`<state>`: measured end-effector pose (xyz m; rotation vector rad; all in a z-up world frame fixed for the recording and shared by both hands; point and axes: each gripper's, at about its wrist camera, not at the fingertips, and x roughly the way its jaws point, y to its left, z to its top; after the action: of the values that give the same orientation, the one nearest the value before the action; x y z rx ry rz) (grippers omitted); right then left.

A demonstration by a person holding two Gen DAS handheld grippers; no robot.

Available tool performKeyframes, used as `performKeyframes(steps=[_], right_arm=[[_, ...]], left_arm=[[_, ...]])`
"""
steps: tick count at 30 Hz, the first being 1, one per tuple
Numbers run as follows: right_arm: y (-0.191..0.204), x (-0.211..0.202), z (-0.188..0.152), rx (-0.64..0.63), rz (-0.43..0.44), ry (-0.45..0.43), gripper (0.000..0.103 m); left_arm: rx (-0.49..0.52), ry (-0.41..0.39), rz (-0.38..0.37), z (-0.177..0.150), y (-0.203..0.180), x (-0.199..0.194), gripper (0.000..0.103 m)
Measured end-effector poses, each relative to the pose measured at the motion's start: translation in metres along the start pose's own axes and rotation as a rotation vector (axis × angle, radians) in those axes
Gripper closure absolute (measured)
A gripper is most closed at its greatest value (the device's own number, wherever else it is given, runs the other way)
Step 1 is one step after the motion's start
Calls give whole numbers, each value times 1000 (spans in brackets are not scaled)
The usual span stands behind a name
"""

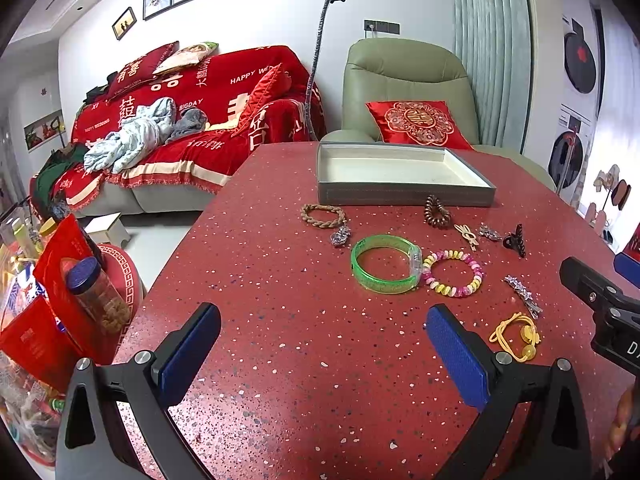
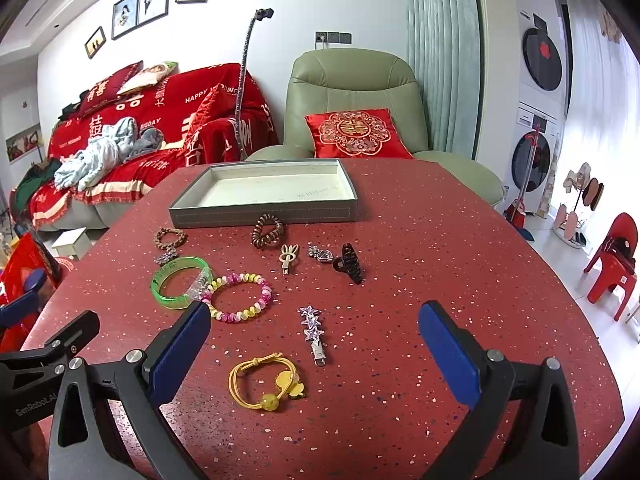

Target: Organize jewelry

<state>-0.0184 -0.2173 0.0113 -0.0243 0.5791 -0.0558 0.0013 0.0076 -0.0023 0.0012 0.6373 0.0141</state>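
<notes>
Left wrist view: left gripper [image 1: 322,334] jaws spread wide, nothing between them, hovering over bare red counter [image 1: 280,380]. All jewelry lies ahead and to the right of it. Left to right: one brown braided bracelet [image 1: 323,216] with a silver charm, one green bangle [image 1: 385,263] touching one pink-yellow bead bracelet [image 1: 453,273], one brown coil hair tie [image 1: 437,207] just in front of the gray tray [image 1: 404,194], one bunny clip [image 1: 468,235], one small silver piece [image 1: 489,233], one black claw clip [image 1: 515,240].

Right wrist view: right gripper [image 2: 314,336] jaws also wide apart, holding nothing. One star clip [image 2: 313,332] sits between them; one yellow hair tie [image 2: 266,386] sits between and nearer the camera.
</notes>
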Motion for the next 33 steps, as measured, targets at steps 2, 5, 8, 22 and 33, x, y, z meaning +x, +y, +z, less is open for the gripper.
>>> performKeyframes(steps=[2, 5, 8, 22, 33], right_arm=[[0, 0, 0, 0, 1, 0, 0], [1, -1, 0, 0, 2, -1, 0], [2, -1, 0, -2, 3, -2, 0], [6, -1, 0, -6, 9, -3, 0], [6, -1, 0, -5, 8, -4, 0]], left_arm=[[-1, 0, 0, 0, 0, 0, 0], [-1, 0, 0, 0, 0, 0, 0], [-1, -1, 0, 0, 0, 0, 0], [-11, 3, 3, -1, 2, 0, 0], [-11, 3, 2, -2, 2, 0, 0]])
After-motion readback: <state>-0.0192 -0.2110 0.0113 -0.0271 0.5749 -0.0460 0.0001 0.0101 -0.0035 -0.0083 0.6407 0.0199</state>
